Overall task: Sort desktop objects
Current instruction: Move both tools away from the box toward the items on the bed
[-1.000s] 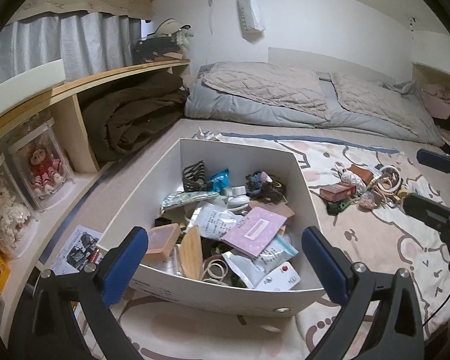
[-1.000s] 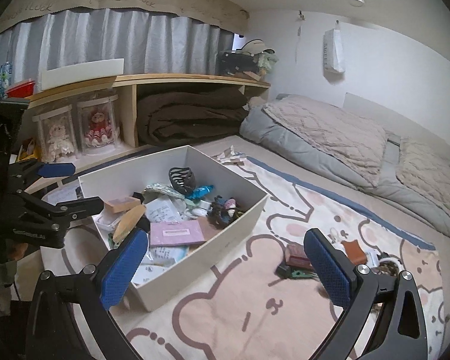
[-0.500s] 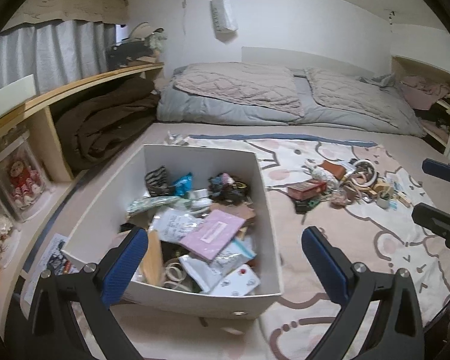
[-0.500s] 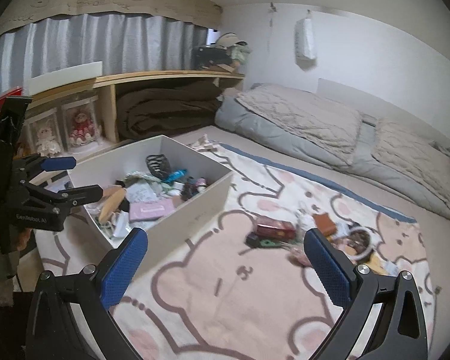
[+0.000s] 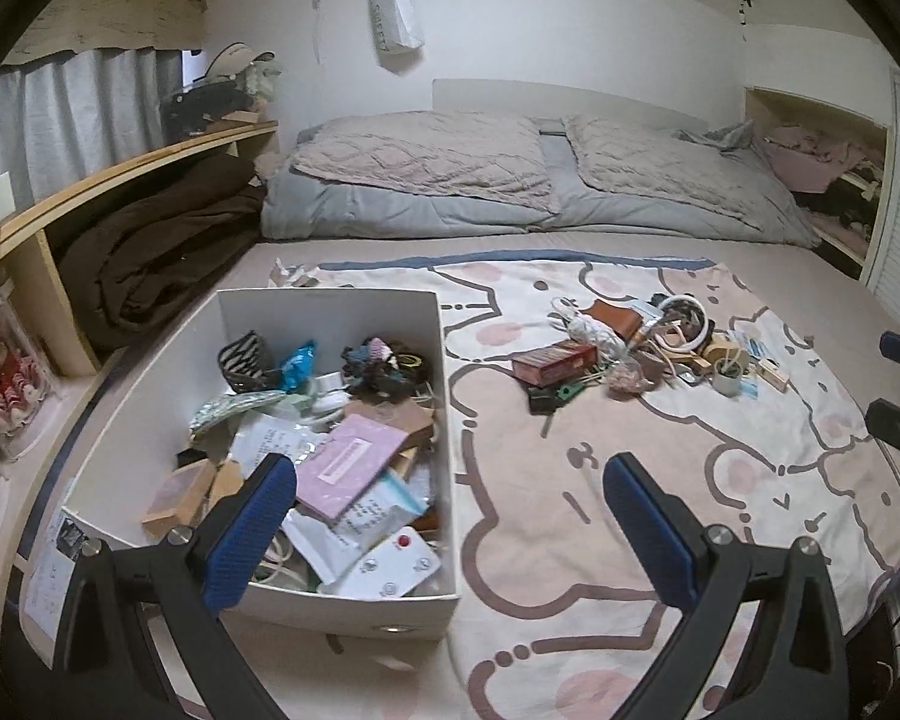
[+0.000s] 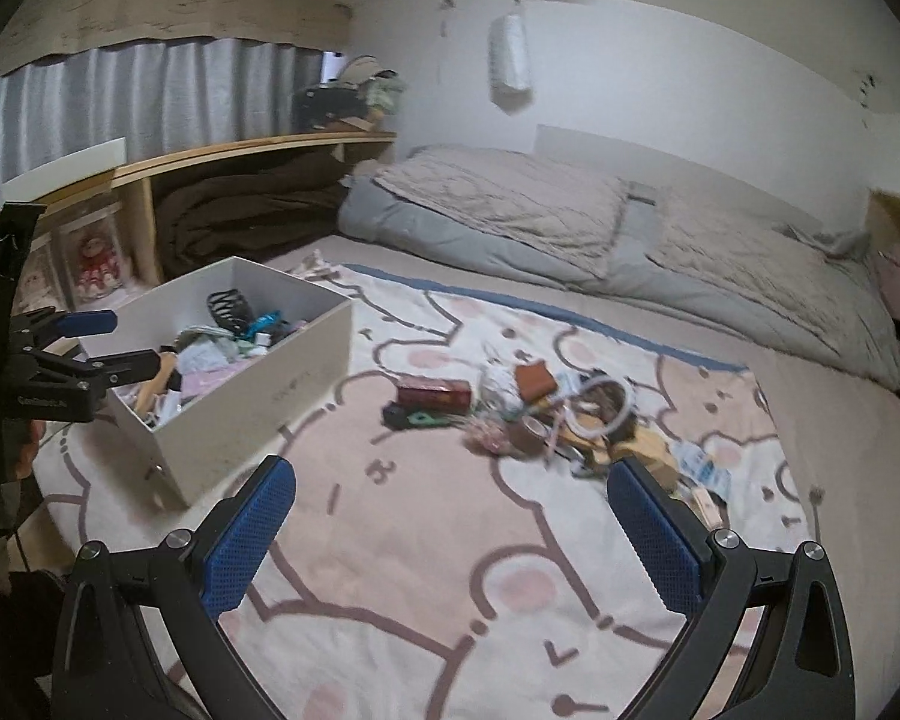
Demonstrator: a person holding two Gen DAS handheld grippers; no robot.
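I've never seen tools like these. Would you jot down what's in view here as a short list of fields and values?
Setting: bed covered by a pink cartoon-print blanket
Container: white rectangular cardboard box, crowded with small items
Still loose: pile of small objects on the blanket, including a red-brown rectangular box
Left gripper: open, empty
Right gripper: open, empty, facing the pile

Your right wrist view is smeared — the small pile point(image 6: 576, 414) beside the red box point(image 6: 435, 392) blurs together, and the white box point(image 6: 234, 402) wall hides most contents.
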